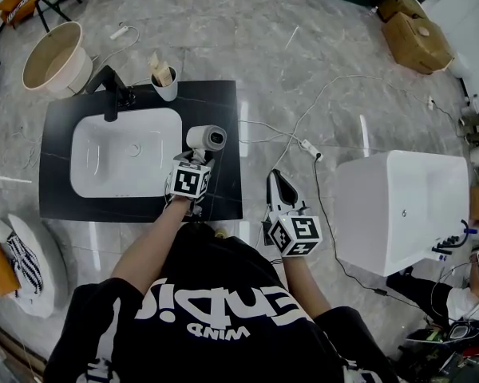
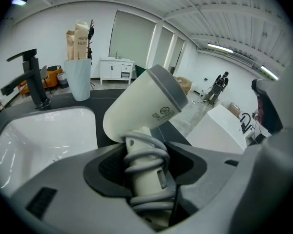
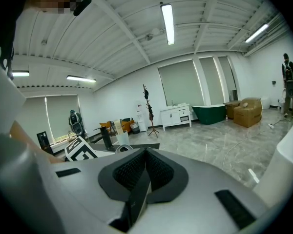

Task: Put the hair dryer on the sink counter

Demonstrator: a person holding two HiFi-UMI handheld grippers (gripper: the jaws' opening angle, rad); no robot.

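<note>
My left gripper (image 1: 196, 159) (image 2: 147, 172) is shut on the handle of a cream hair dryer (image 1: 206, 139) (image 2: 145, 112) with its grey cord wound round the handle. The dryer stands upright over the black sink counter (image 1: 220, 110) (image 2: 110, 97), just right of the white basin (image 1: 124, 152) (image 2: 36, 135); whether its base touches the counter is hidden. My right gripper (image 1: 278, 184) (image 3: 145, 172) is shut with nothing in it, out over the floor to the right of the counter.
A black tap (image 1: 112, 92) (image 2: 31, 79) and a white cup (image 1: 165, 83) (image 2: 78, 77) stand at the counter's far edge. A white bathtub (image 1: 403, 206) (image 2: 219, 126) stands to the right. Cables and a power strip (image 1: 308, 148) lie on the marble floor.
</note>
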